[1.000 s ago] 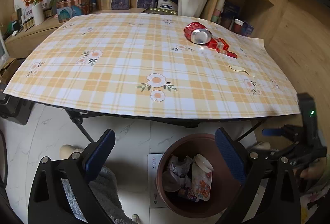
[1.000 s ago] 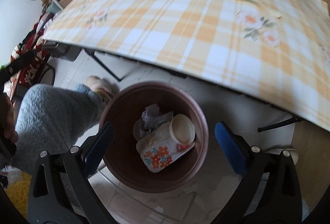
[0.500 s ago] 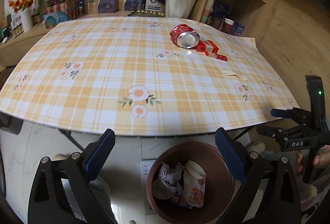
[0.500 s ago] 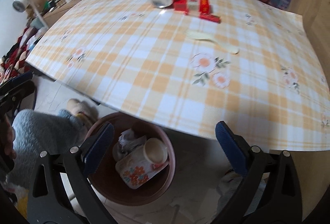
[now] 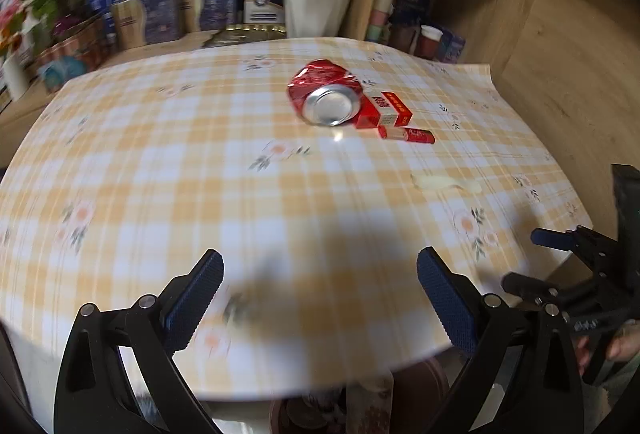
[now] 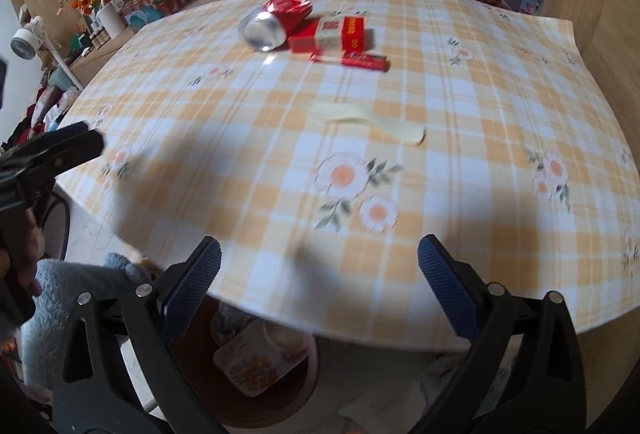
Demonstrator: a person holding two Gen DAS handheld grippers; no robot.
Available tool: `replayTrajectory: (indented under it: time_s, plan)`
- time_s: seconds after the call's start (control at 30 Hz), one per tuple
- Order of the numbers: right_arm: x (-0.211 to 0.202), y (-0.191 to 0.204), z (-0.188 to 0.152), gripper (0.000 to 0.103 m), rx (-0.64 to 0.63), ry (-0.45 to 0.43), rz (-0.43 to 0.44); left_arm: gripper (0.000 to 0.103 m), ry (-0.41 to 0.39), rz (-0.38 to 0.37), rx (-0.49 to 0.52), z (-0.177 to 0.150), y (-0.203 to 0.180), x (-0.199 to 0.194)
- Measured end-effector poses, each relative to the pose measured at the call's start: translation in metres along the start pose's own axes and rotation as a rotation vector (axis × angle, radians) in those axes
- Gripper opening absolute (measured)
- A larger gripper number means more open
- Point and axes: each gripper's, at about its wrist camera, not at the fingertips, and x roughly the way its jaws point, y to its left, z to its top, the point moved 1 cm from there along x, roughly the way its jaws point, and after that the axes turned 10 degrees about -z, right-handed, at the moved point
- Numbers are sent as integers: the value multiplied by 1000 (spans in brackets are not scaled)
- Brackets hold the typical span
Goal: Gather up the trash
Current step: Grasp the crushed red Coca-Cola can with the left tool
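both grippers gape empty; the flat pale plastic spoon (image 6: pixel 362 118) lies crosswise just ahead of the right gripper (image 6: pixel 318 268), nearer than the left gripper (image 5: pixel 320 284).

Our grippers (image 5: pixel 320 290) (image 6: pixel 319 276) have black frames, blue textured finger pads (image 6: pixel 447 292) and silver screws; we wear a fuzzy grey-blue sleeve (image 6: pixel 76 290).
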Motion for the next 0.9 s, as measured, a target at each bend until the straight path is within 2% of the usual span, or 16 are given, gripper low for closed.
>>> replayTrajectory:
  time_s: [0.17, 0.27, 0.37, 0.4, 0.5, 0.57, 0.67, 0.73, 0.8, 0.9]
  plan:
    - [12, -22, 22, 97, 51, -15, 14, 95, 58, 12, 55, 63, -10, 61]
    - [19, -31, 28, 97, 66, -18, 30, 95, 90, 48, 93, 107, -20, 107]
    - [24, -38, 32, 97, 69, -19, 31, 95, 105, 90, 88, 141, -19, 140]
    - [26, -41, 32, 97, 72, -19, 31, 95, 101, 126, 84, 153, -18, 151]
    - [33, -51, 31, 97, 95, -13, 27, 95, 141, 163, 57, 174, -12, 181]
    - [36, -56, 31, 97, 107, -7, 25, 95, 184, 209, 56, 181, -10, 199]
    - [38, -61, 30, 97, 112, -6, 21, 95, 226, 236, 53, 184, -5, 214]
    - [39, -63, 30, 97, 110, -7, 20, 84, 219, 175, 7, 184, 1, 214]
    - [38, -63, 30, 97, 109, -9, 22, 68, 222, 132, -22, 183, 5, 210]
    - [37, -62, 31, 97, 105, -10, 30, 48, 220, 83, -16, 182, 10, 198]
